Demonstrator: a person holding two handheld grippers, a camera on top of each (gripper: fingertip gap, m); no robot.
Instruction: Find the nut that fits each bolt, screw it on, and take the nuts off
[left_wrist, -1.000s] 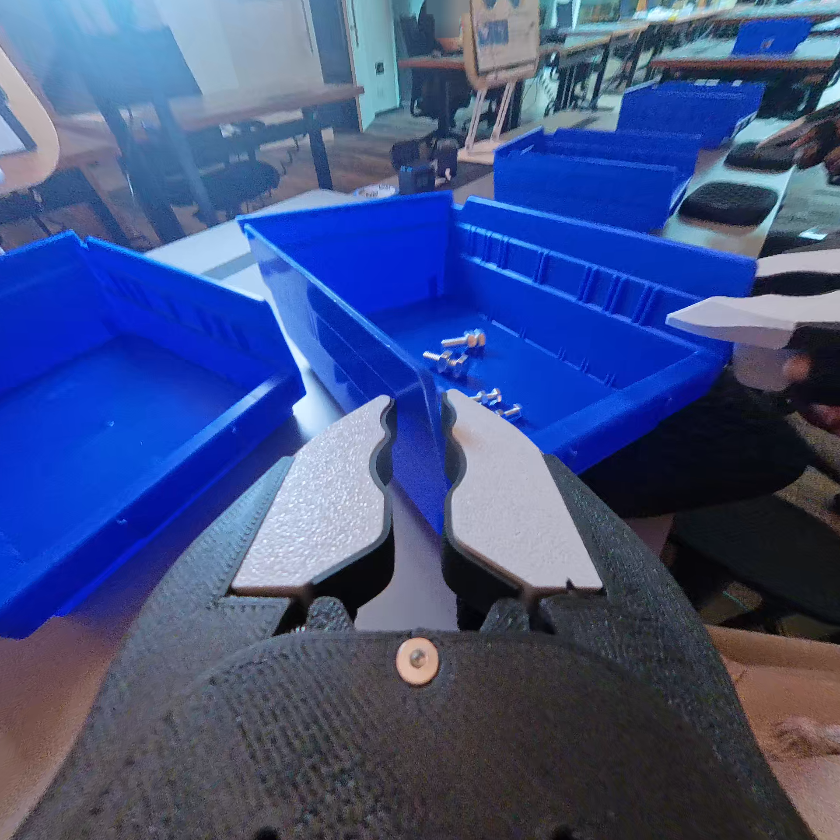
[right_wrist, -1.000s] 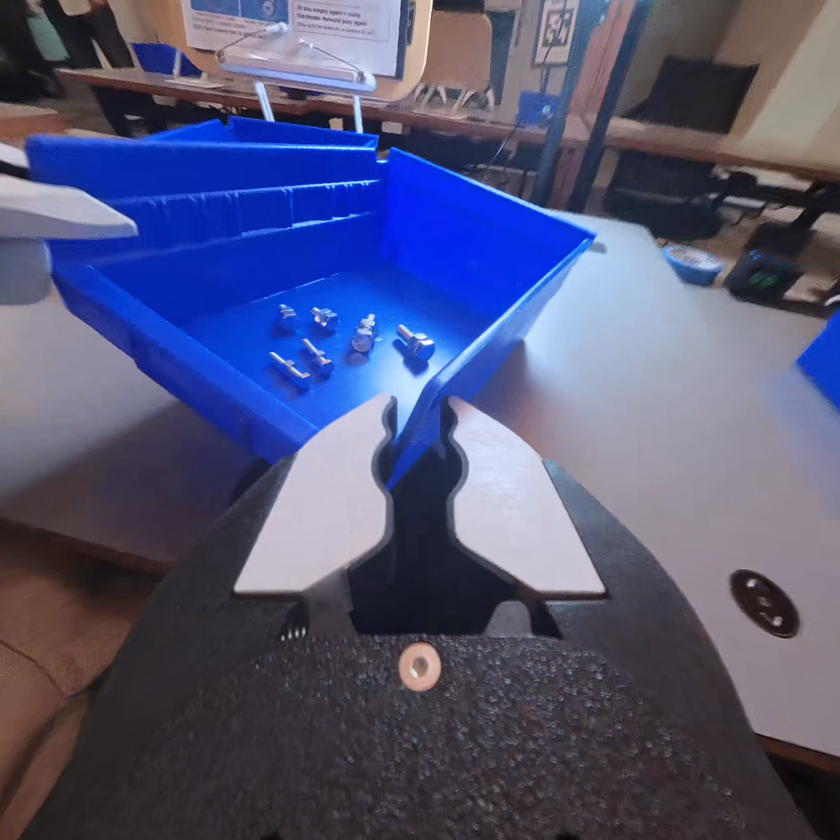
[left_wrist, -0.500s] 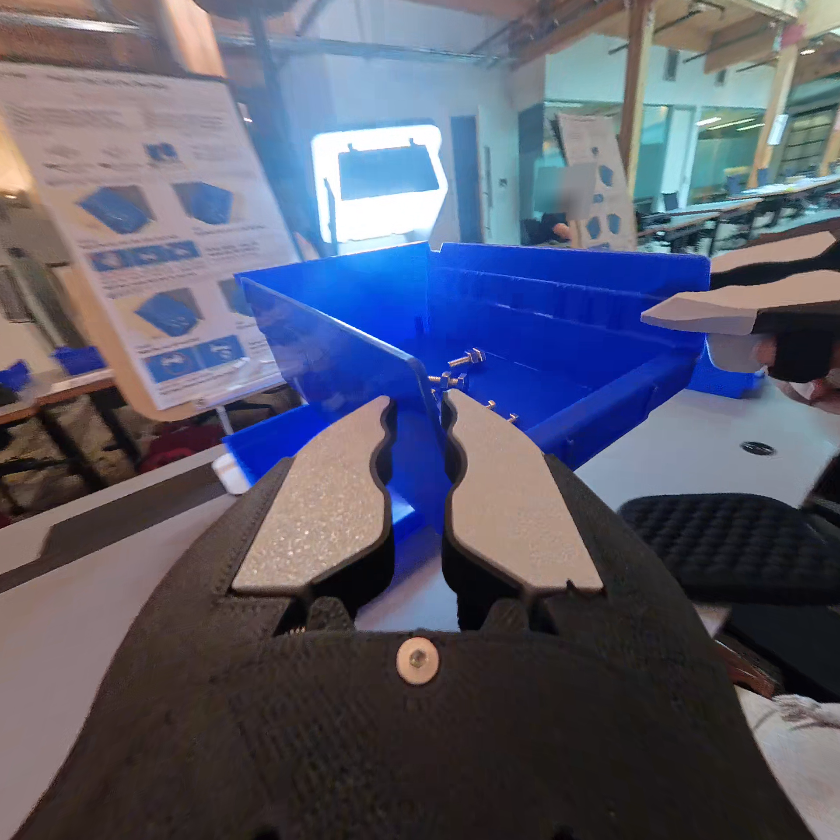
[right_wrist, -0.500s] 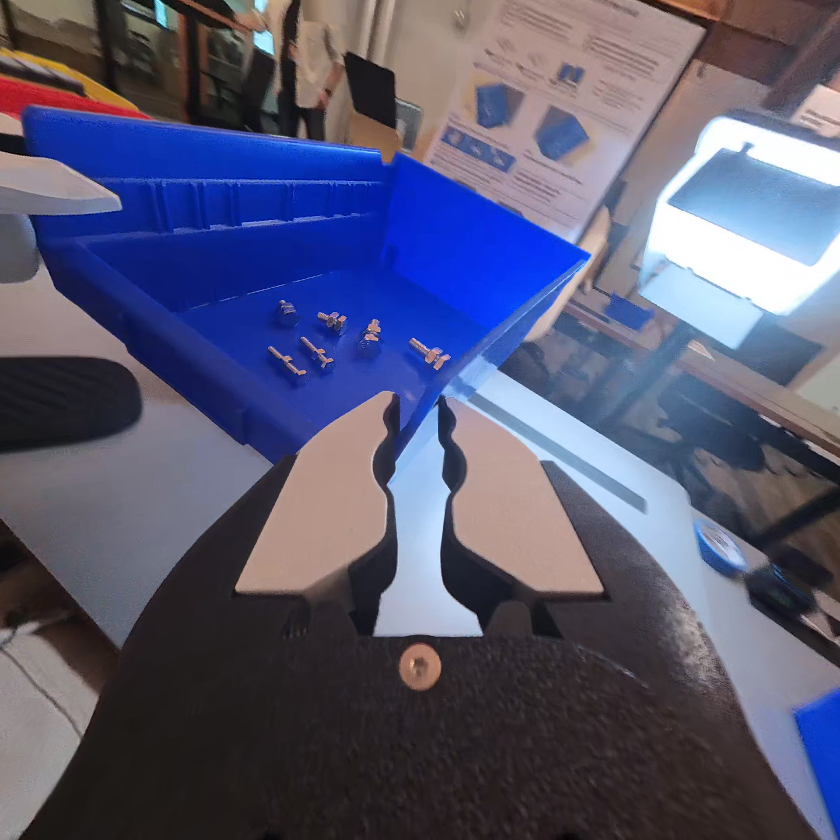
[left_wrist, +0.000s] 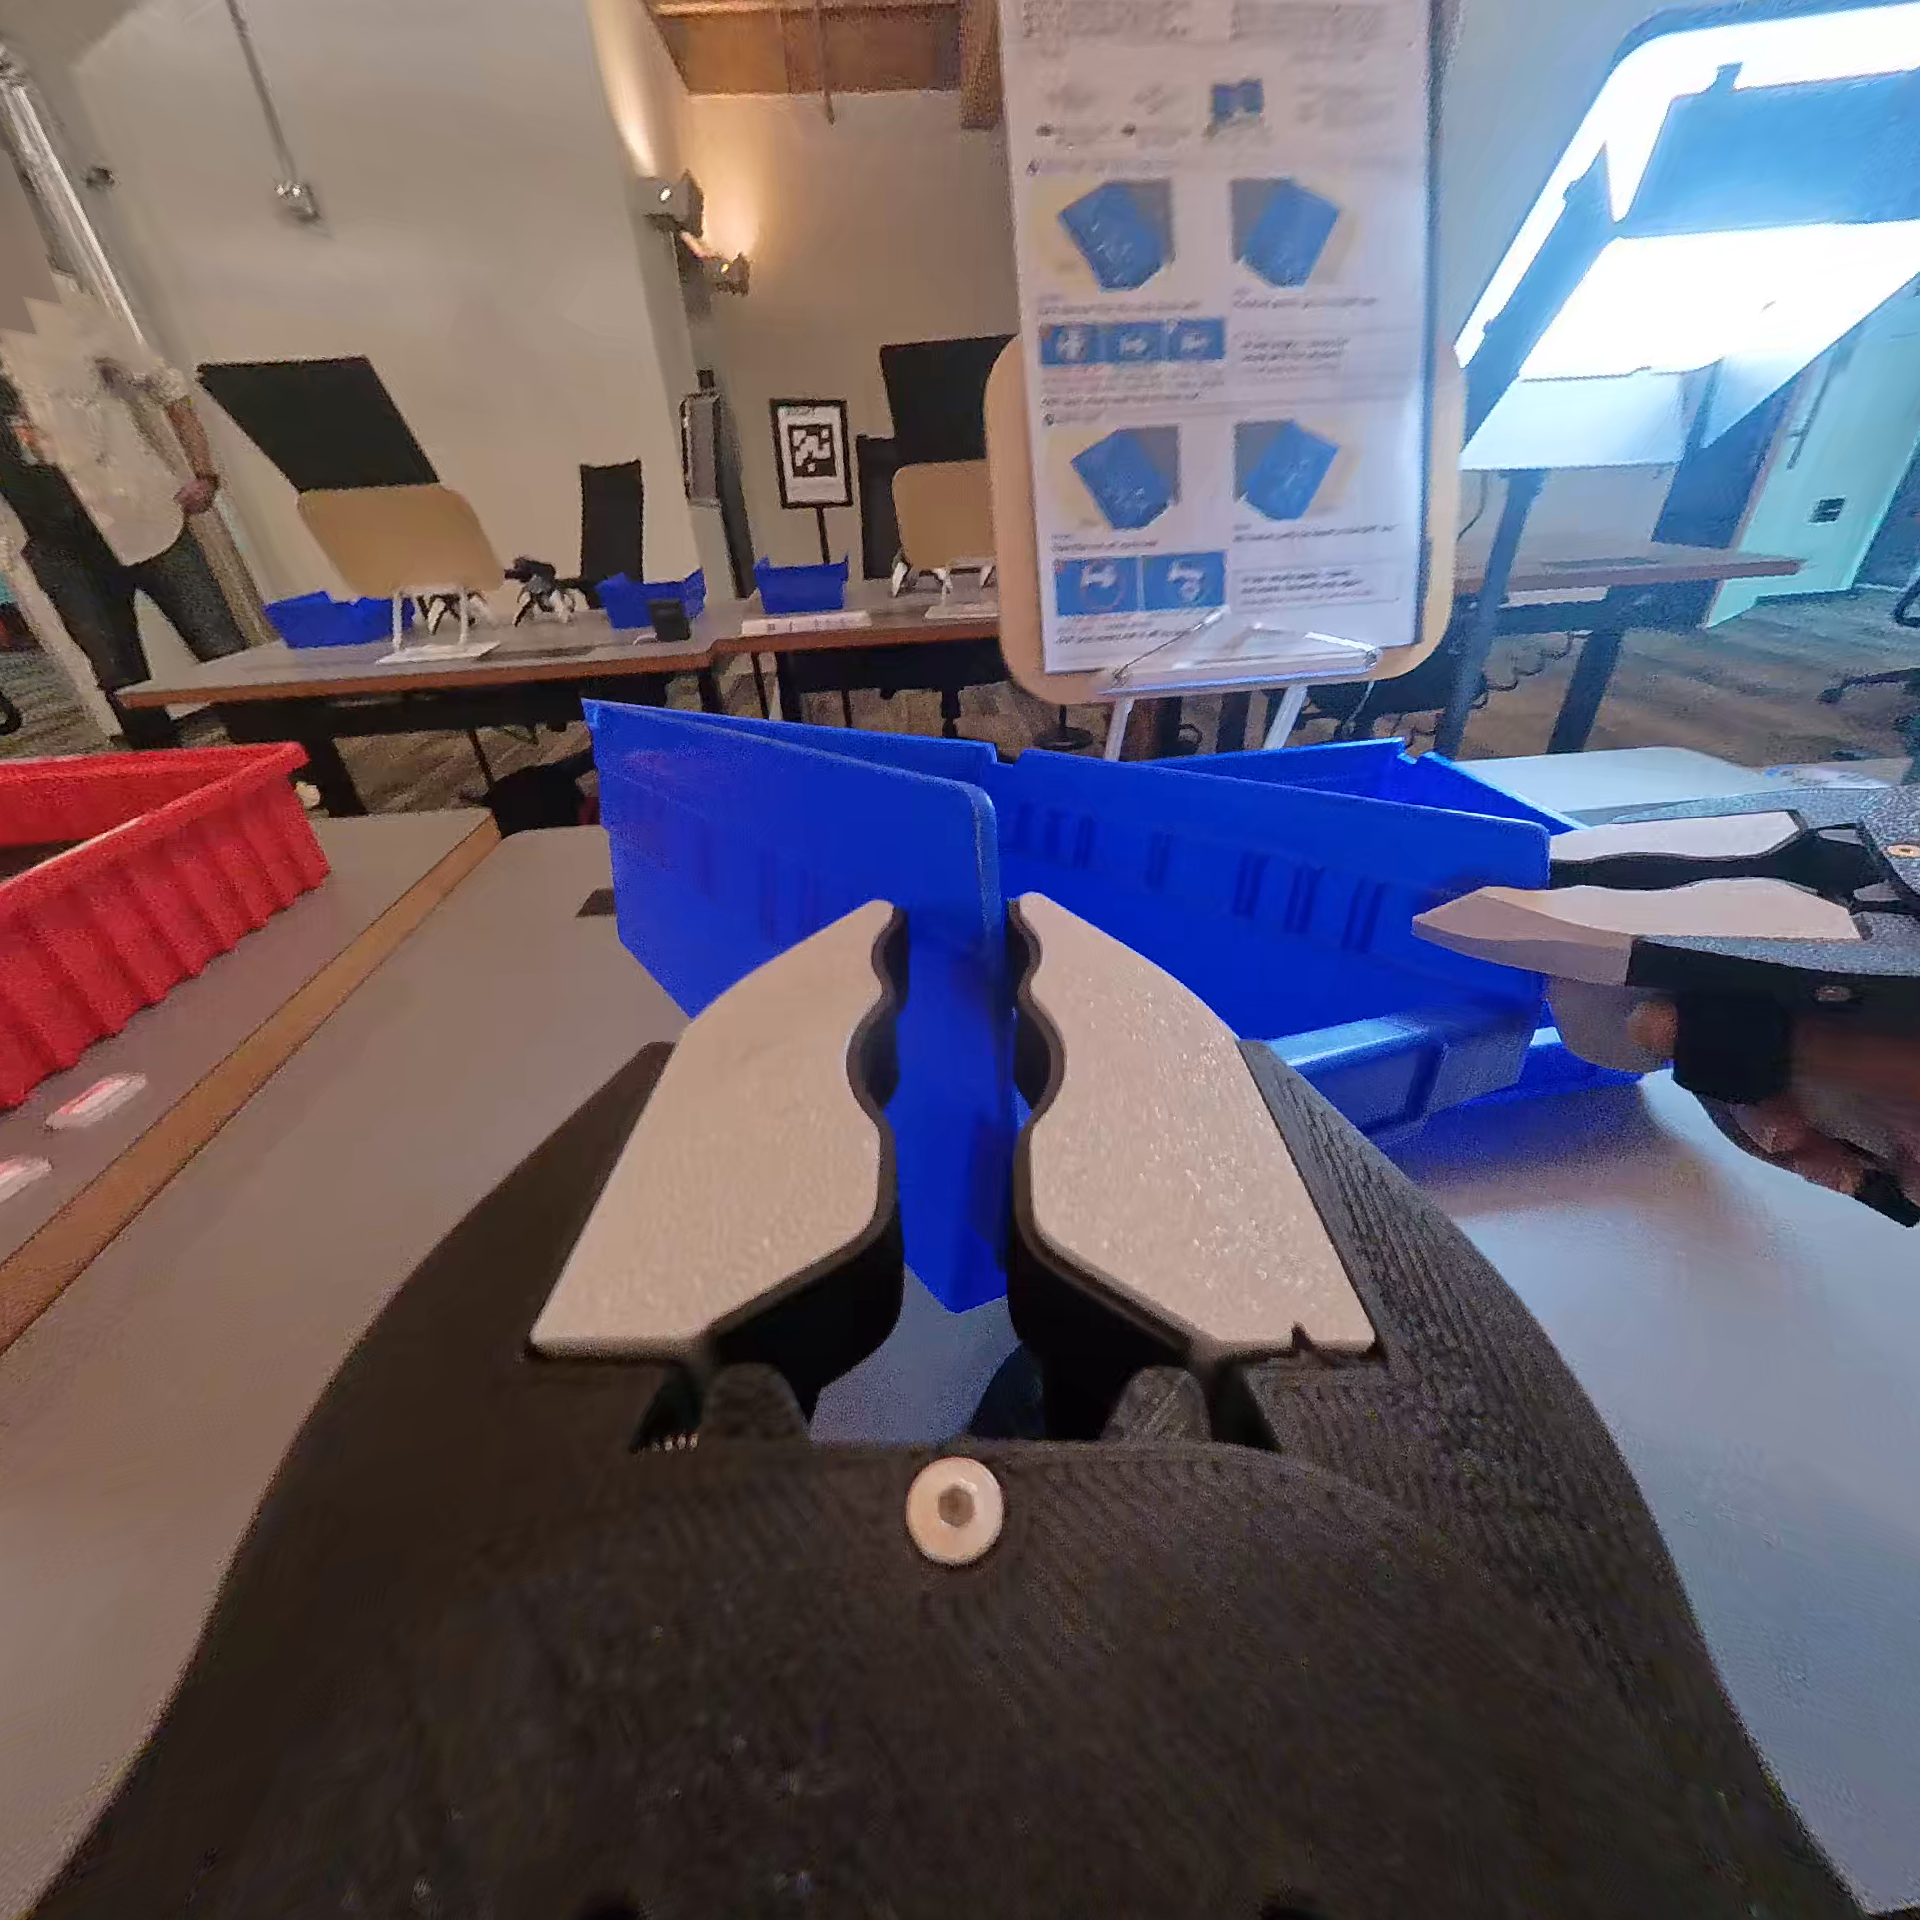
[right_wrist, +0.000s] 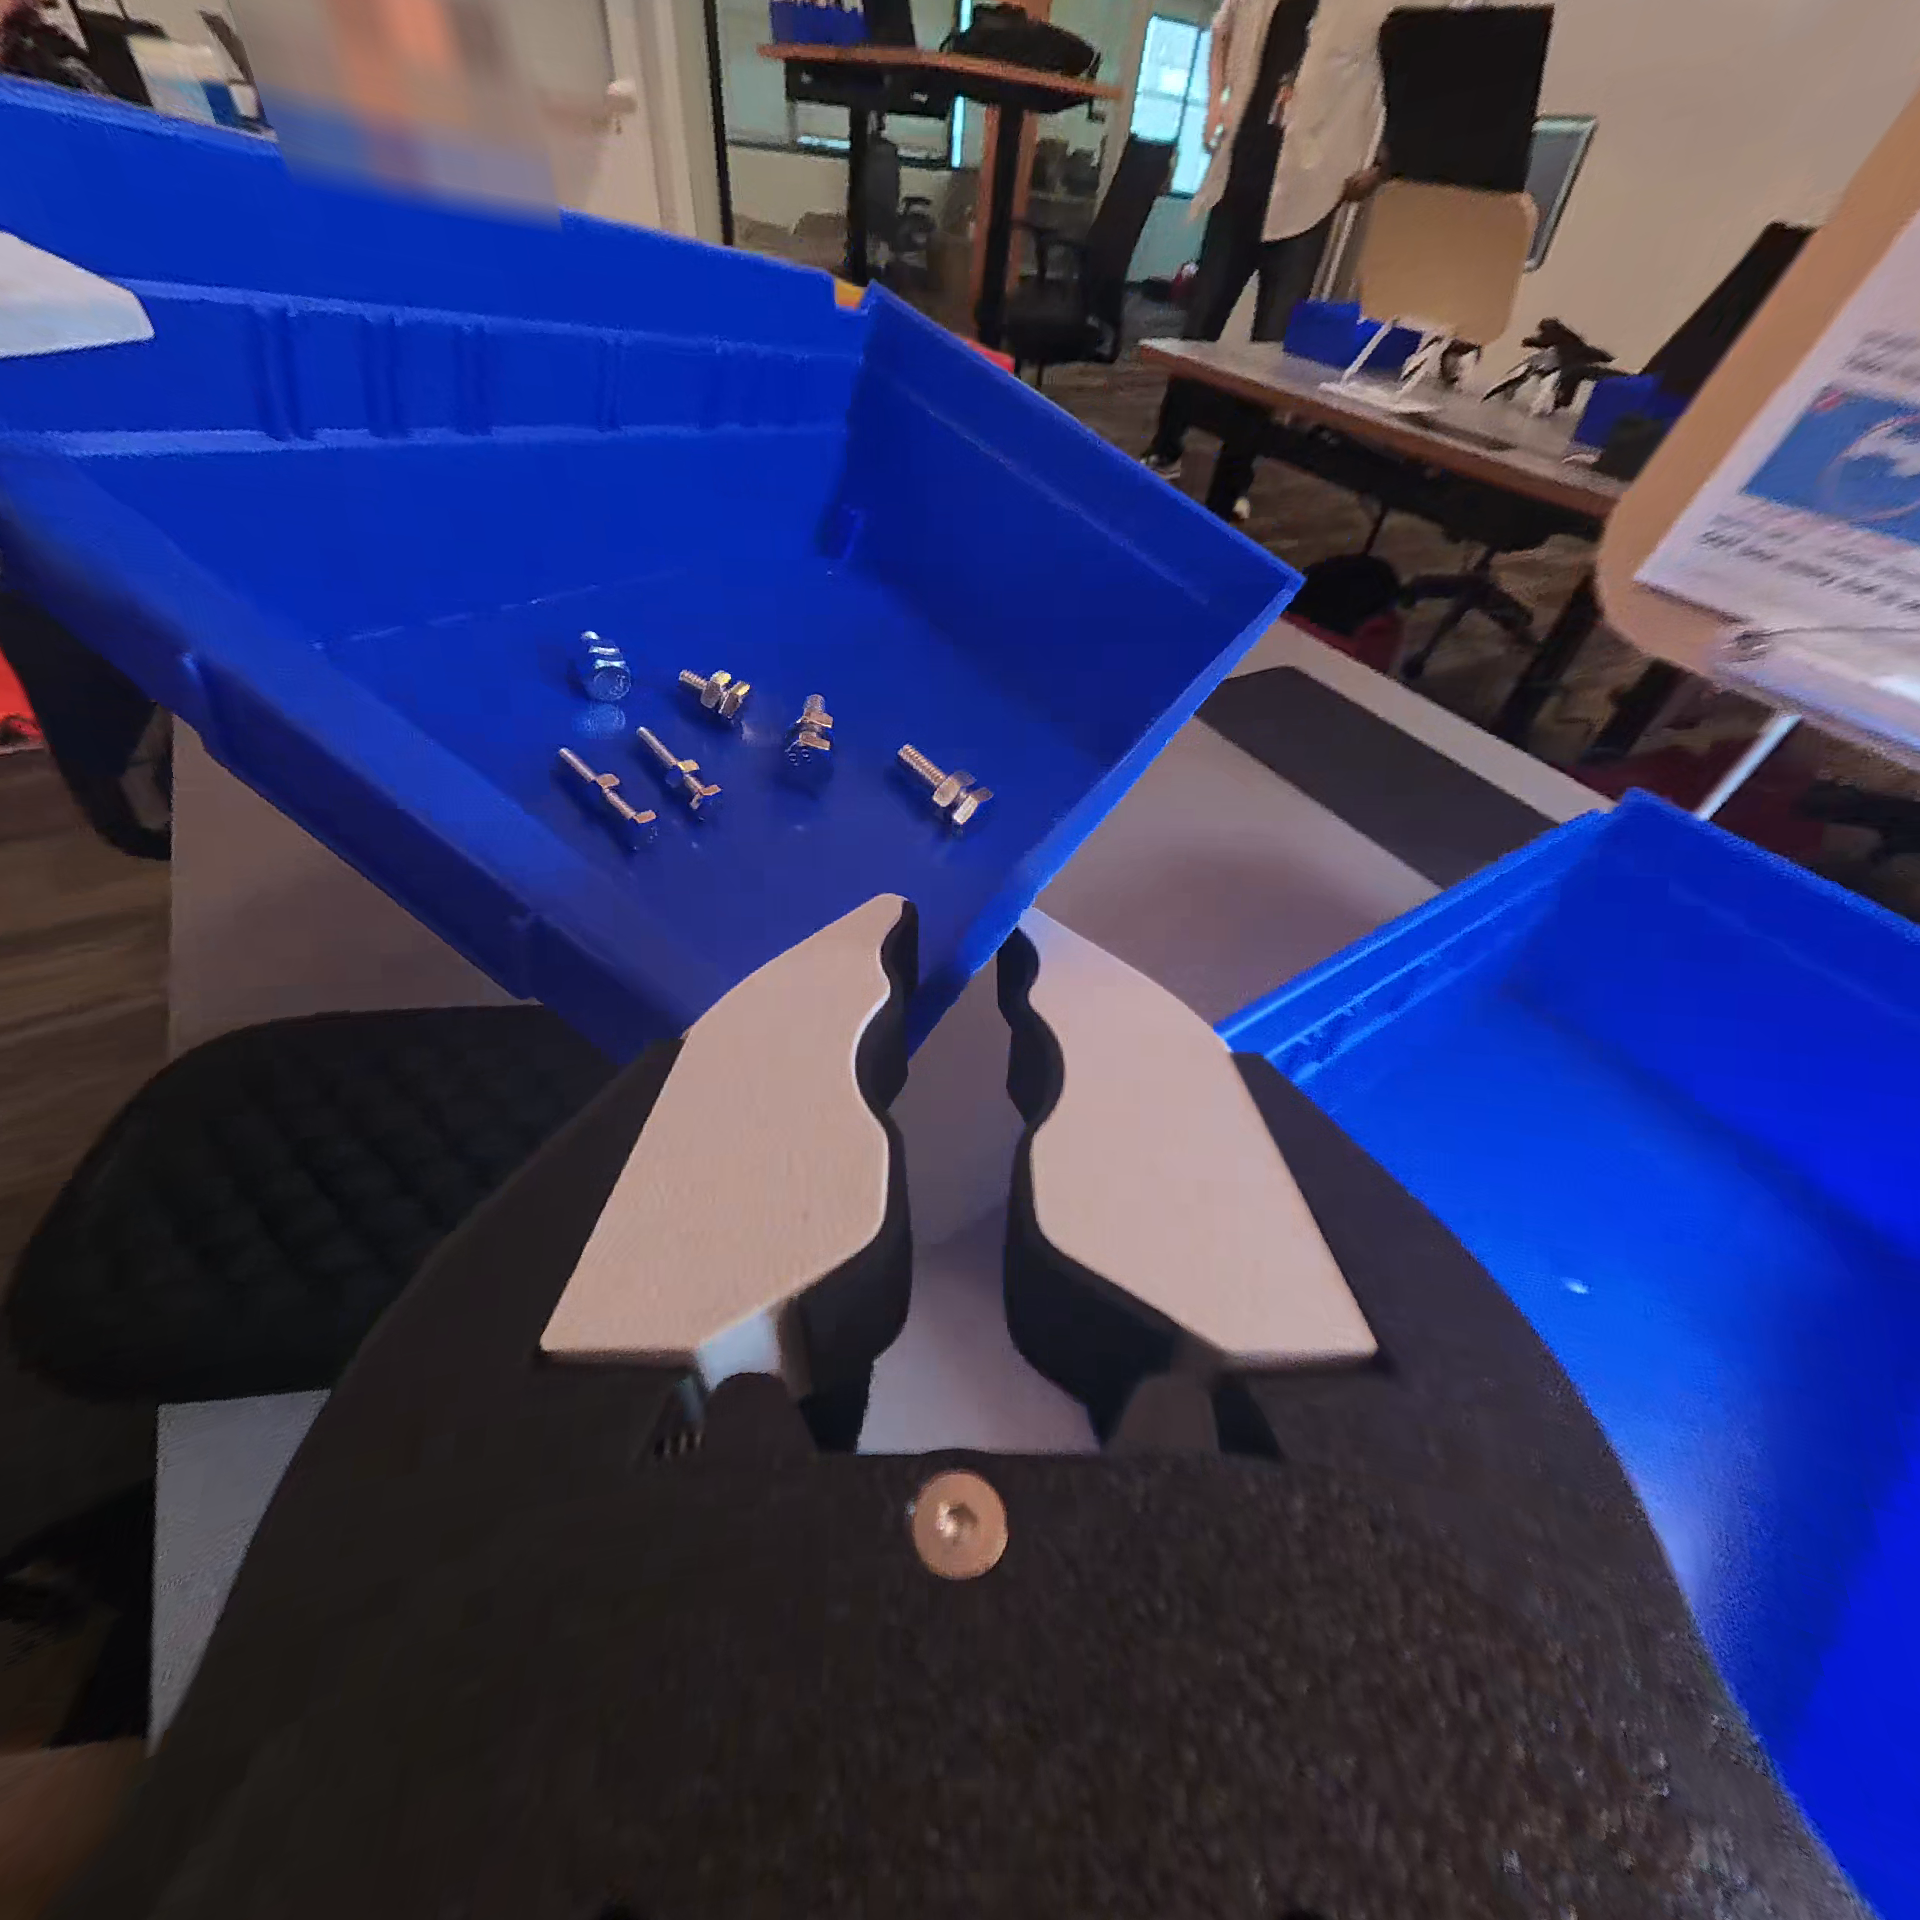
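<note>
Gripping the blue bin (left_wrist: 790, 894) by one corner wall, the left gripper (left_wrist: 951, 920) is pinching the thin plastic edge between its narrowly set grey fingers (left_wrist: 748, 1132). The right gripper (right_wrist: 951, 940) is doing likewise at another corner of the same bin (right_wrist: 1039, 582), its jaws drawn close on the wall edge. In the left wrist view the right gripper (left_wrist: 1538, 904) is showing at the far right, against the bin's side, with a gloved hand (left_wrist: 1808, 1091) behind it. The bin is sitting tilted in the right wrist view, over a grey table (right_wrist: 1226, 842). Six bolts (right_wrist: 769, 738) with nuts threaded on are lying loose on the bin floor, grouped near its middle, apart from the walls. A second blue bin (right_wrist: 1621, 1143) is standing just beside to the right, and a black pad (right_wrist: 270, 1174) is lying to the left. A red tray (left_wrist: 135, 883) is resting on the neighbouring table in the left wrist view. An instruction board (left_wrist: 1216, 332) is standing behind the bin.
</note>
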